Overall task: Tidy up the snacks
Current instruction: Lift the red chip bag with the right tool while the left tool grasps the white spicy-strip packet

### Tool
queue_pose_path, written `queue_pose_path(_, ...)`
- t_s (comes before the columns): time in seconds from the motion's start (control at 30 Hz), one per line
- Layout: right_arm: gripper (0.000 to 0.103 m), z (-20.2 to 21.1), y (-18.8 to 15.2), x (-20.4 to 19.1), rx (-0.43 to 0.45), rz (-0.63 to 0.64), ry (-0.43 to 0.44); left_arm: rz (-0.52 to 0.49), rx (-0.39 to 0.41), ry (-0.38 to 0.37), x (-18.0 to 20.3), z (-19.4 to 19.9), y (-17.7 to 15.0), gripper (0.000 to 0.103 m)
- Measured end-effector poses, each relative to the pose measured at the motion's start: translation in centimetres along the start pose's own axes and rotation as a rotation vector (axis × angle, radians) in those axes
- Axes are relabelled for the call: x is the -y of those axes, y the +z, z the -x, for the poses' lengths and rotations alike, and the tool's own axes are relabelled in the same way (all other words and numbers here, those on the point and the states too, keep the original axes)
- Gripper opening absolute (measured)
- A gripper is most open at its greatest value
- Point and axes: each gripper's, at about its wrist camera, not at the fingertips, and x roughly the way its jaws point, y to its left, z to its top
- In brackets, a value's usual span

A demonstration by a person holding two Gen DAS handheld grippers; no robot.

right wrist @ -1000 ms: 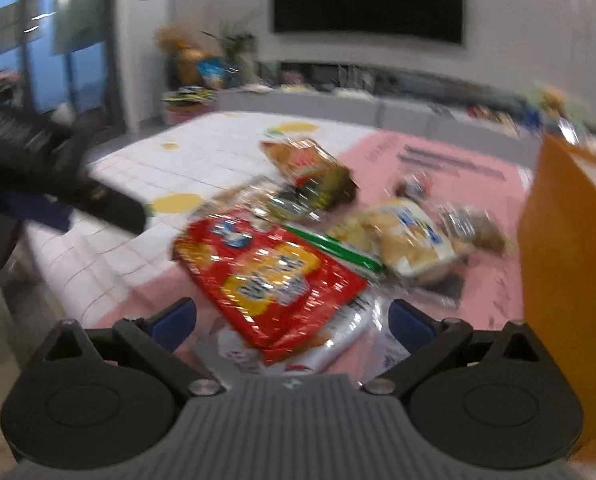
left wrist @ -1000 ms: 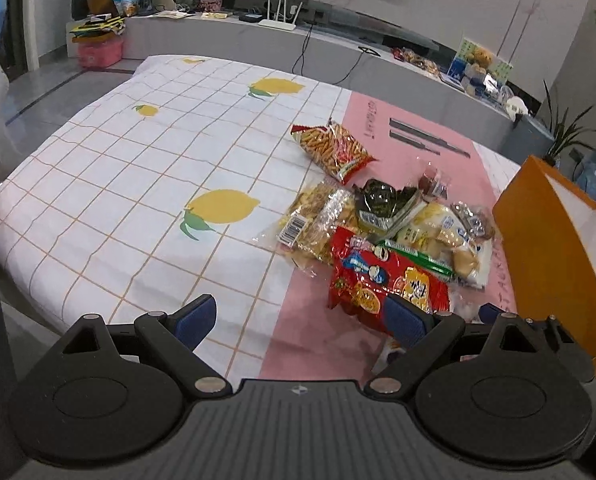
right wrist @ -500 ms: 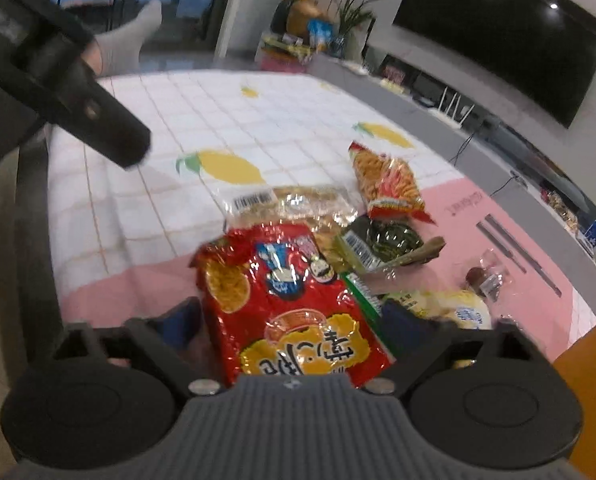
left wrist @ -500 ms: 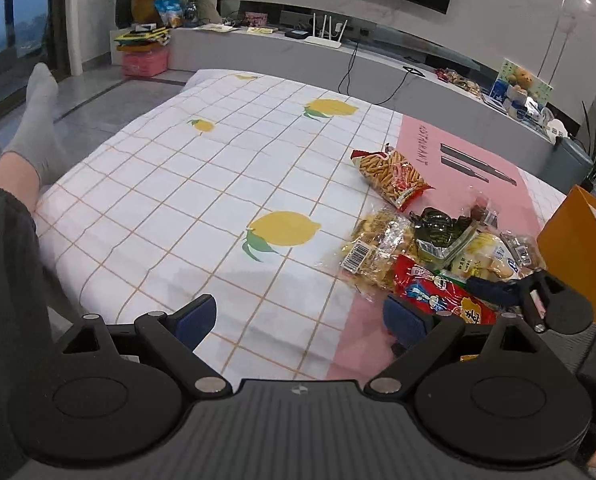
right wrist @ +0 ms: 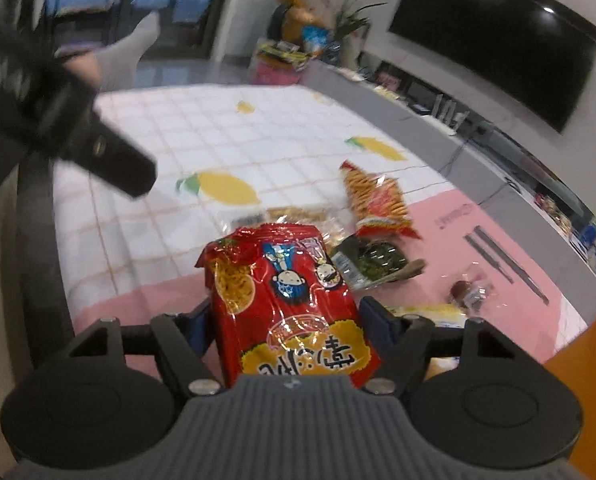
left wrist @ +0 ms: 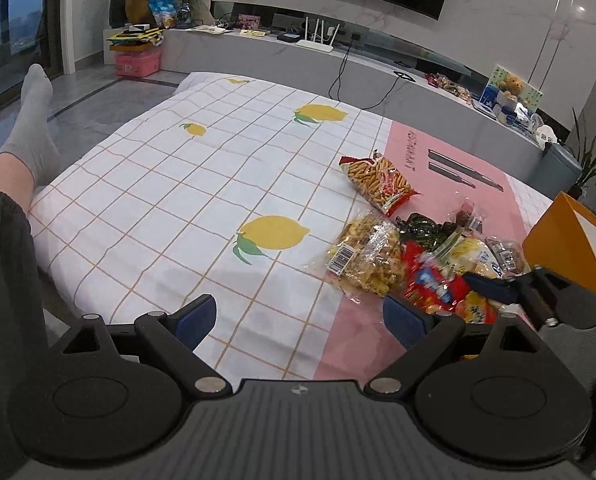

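Snack packets point(left wrist: 381, 256) left of box point(left wrist: 569, 248)

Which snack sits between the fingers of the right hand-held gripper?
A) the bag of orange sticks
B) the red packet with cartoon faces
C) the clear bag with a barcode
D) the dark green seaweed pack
B: in the right wrist view, the red packet fills the gap of the closing right hand-held gripper.

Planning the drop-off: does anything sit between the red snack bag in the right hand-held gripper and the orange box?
Nothing visible blocks it. The red snack bag sits between the closing jaws of the right hand-held gripper; the orange box stands just right of the snack pile, its opening unseen.
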Motion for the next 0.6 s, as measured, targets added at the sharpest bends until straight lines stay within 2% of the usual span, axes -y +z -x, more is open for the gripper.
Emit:
queue_pose_path(0.13, 0.071, 3.5, 0.0, 1.5, 0.057, -0.116, -0.047, -0.021, -0.012, -0.030, 0.2, 0.2, 0.2, 0.103)
queue_pose_path(0.33, 0.071, 12.0, -1.2, 4.4, 0.178, -0.274, -0.118, -0.134, -0.046, -0.123, 2.9, -0.5, -0.8, 0.103)
queue_pose_path(0.5, 0.069, 17.0, -3.2, 6.9, 0.229, -0.395, -0.169, -0.362, -0.060, -0.161, 7.1, -2.1, -1.2, 0.103)
queue_pose_path(0.6, 0.068, 18.7, -4.4, 7.7, 0.254, -0.451, -0.176, -0.384, -0.120, -0.209, 8.8, -3.6, -1.5, 0.103)
